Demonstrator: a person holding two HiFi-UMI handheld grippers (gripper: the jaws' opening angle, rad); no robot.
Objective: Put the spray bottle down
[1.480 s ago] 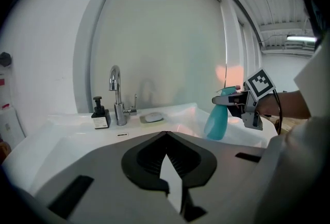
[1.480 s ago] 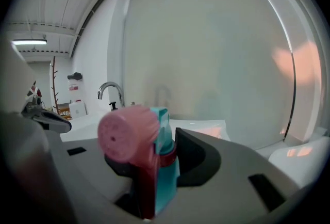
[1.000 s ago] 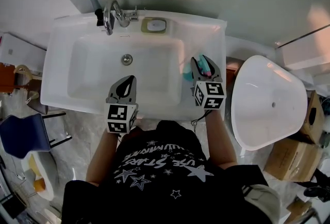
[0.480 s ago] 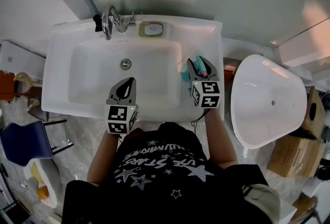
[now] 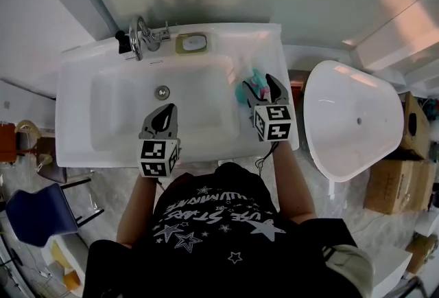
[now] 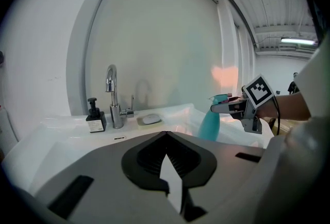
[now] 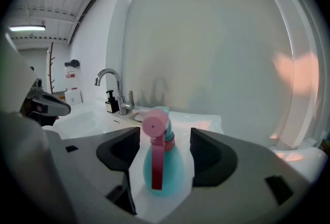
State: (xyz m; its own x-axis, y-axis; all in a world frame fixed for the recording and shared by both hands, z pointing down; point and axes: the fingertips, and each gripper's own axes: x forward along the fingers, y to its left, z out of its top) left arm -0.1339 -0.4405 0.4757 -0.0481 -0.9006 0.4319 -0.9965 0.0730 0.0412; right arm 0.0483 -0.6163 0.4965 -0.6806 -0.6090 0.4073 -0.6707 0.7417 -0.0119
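Note:
The teal spray bottle (image 7: 164, 163) with a pink trigger head stands upright on the right ledge of the white sink (image 5: 82, 70). My right gripper (image 7: 165, 135) straddles it; its jaws are opening, with a gap showing between each pad and the bottle. In the head view the bottle (image 5: 250, 88) shows just ahead of the right gripper (image 5: 264, 84). From the left gripper view the bottle (image 6: 209, 124) stands at the right under those jaws. My left gripper (image 5: 170, 108) hovers over the basin's front, shut and empty, its tips (image 6: 166, 135) meeting.
A chrome faucet (image 5: 140, 36), a black soap dispenser (image 6: 96, 117) and a soap dish (image 5: 193, 42) line the sink's back edge. A white tub (image 5: 353, 118) stands right of the sink, cardboard boxes (image 5: 391, 187) beyond it. A blue chair (image 5: 41, 211) is at the lower left.
The right gripper's jaws have spread apart off the spray bottle, which now stands free on the ledge. The left gripper has kept its place over the basin.

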